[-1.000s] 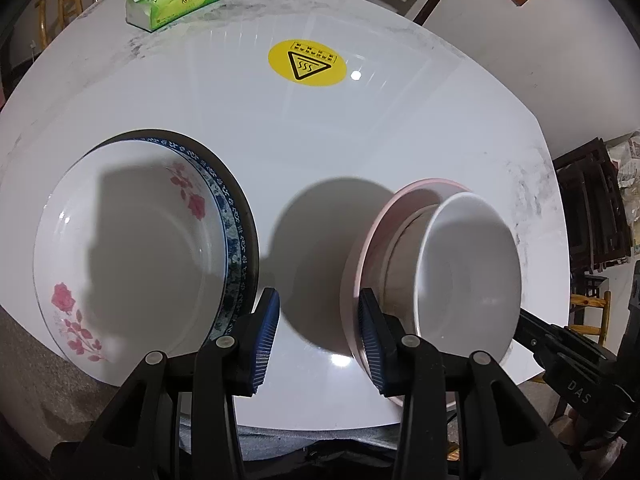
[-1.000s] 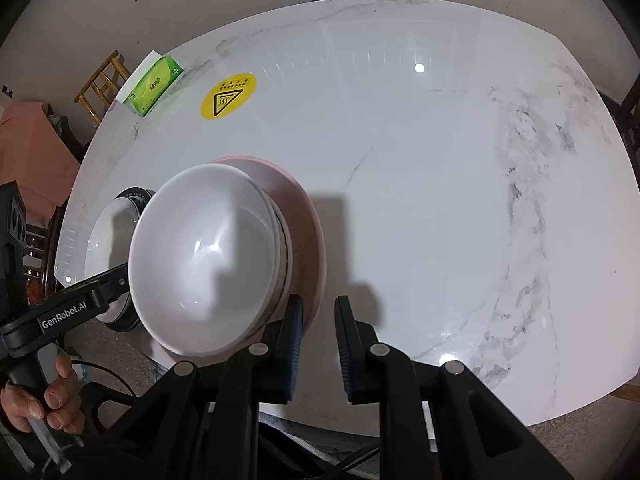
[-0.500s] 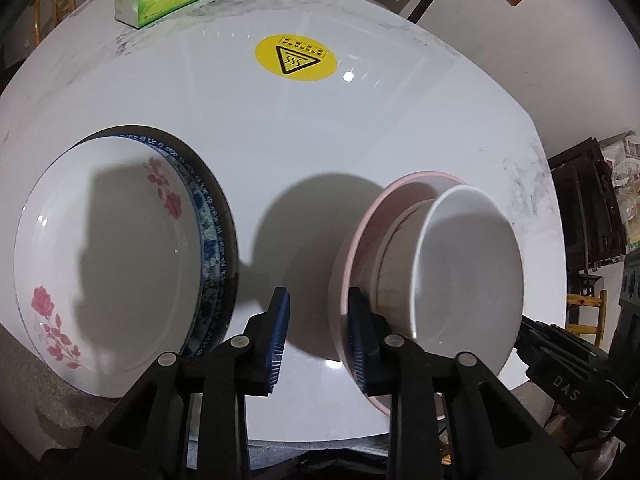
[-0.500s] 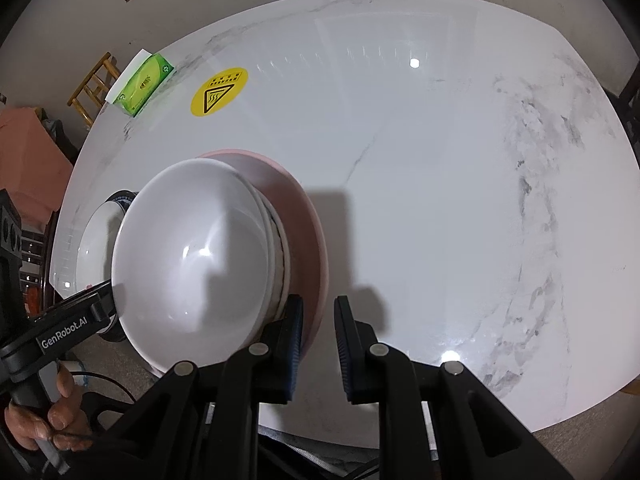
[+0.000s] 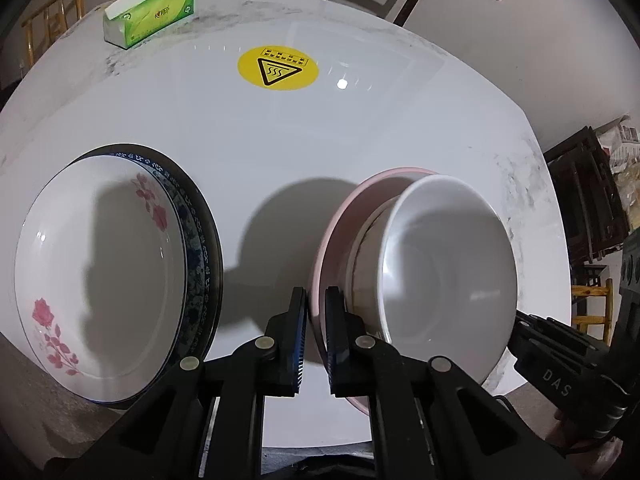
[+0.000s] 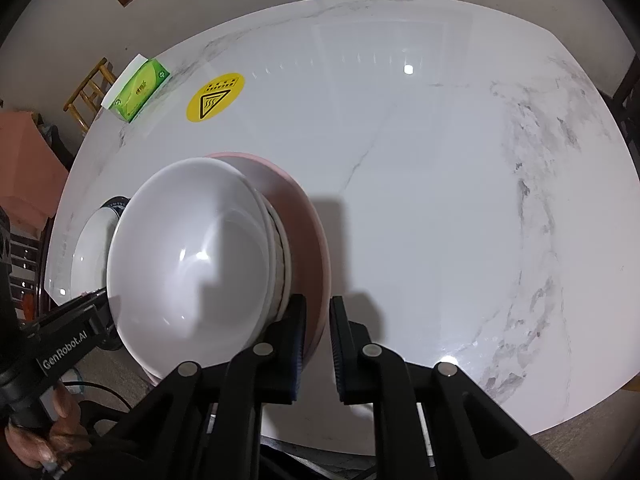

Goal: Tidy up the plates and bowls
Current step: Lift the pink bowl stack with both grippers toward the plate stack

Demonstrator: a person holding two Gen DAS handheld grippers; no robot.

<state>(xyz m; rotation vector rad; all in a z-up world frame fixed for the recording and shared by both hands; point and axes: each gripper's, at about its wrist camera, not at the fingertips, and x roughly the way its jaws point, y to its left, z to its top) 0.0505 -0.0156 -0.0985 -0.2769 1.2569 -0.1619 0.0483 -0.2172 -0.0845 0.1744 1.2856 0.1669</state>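
Pink plate (image 5: 340, 232) | both hand-held grippers clamp its rim | bowls hide centre

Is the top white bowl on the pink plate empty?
Empty: the white bowl's glossy inside shows only shadow and glare; it sits on the pink plate.

L gripper (image 5: 316, 320) at frame bottom centre, jaws just closed on pink plate (image 5: 322, 256) rim. R gripper (image 6: 318, 328) likewise clamped opposite rim, pointed steeply down.
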